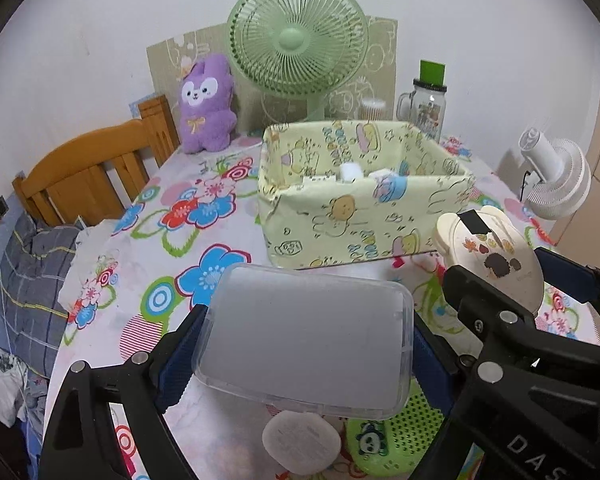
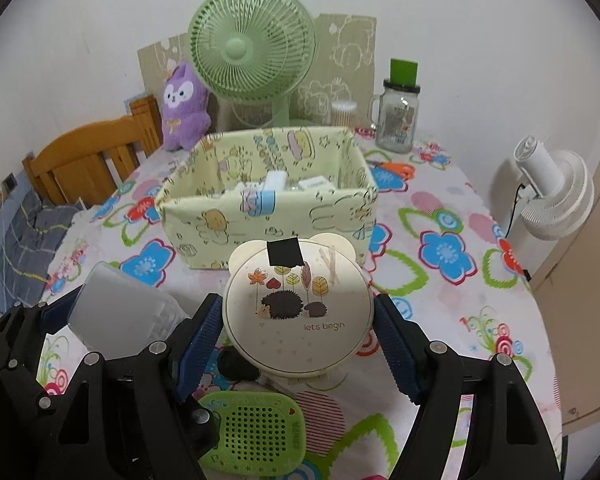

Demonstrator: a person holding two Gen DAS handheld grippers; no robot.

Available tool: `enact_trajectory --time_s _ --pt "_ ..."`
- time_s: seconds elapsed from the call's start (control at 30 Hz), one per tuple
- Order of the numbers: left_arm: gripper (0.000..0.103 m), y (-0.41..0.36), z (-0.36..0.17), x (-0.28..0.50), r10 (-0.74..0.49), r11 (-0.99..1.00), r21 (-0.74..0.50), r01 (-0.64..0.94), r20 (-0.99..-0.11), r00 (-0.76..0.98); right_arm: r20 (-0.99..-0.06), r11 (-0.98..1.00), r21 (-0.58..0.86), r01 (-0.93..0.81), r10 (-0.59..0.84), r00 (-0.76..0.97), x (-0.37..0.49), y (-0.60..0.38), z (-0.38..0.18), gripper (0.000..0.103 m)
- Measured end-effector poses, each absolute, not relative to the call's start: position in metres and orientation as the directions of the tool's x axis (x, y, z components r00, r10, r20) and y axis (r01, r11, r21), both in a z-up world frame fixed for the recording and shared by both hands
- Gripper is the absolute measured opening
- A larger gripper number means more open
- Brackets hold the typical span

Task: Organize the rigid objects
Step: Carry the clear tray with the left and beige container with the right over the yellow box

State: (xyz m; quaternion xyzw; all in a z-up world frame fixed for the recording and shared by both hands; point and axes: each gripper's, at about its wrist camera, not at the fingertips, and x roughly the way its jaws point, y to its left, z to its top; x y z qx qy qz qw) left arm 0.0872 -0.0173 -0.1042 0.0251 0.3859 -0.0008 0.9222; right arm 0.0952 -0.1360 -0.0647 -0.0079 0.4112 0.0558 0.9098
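My left gripper (image 1: 304, 344) is shut on a frosted clear plastic box (image 1: 306, 340) and holds it above the table, short of the yellow fabric bin (image 1: 340, 220). My right gripper (image 2: 298, 328) is shut on a round cream case with a hedgehog print (image 2: 298, 304), also held in front of the bin (image 2: 260, 220). The case shows at the right of the left wrist view (image 1: 492, 256); the plastic box shows at the left of the right wrist view (image 2: 120, 308). Several white items lie inside the bin (image 2: 296, 184).
A green perforated case (image 2: 256, 432) and a white oval object (image 1: 300, 442) lie on the floral tablecloth (image 2: 440, 256) below the grippers. A green fan (image 1: 298, 40), purple plush (image 1: 206, 104), glass jar (image 1: 426, 108) and cotton swab tub stand behind the bin. A white fan (image 2: 552, 200) stands right.
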Motion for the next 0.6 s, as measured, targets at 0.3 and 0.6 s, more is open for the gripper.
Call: enact_trajectory --time_s 0.3,0.6 --pt "0.093 -0.024 -0.083 0.070 0.007 0.999 0.029 0.019 -0.695 0.719 -0.726 0.992 0.043 -0.116 0.111 0.679 0.079 -0.142 -0.043 0.077" --pt "0.093 -0.030 -0.058 0.060 0.001 0.999 0.032 0.027 -0.659 0.752 -0.689 0.992 0.040 -0.117 0.112 0.716 0.070 -0.148 -0.017 0.077"
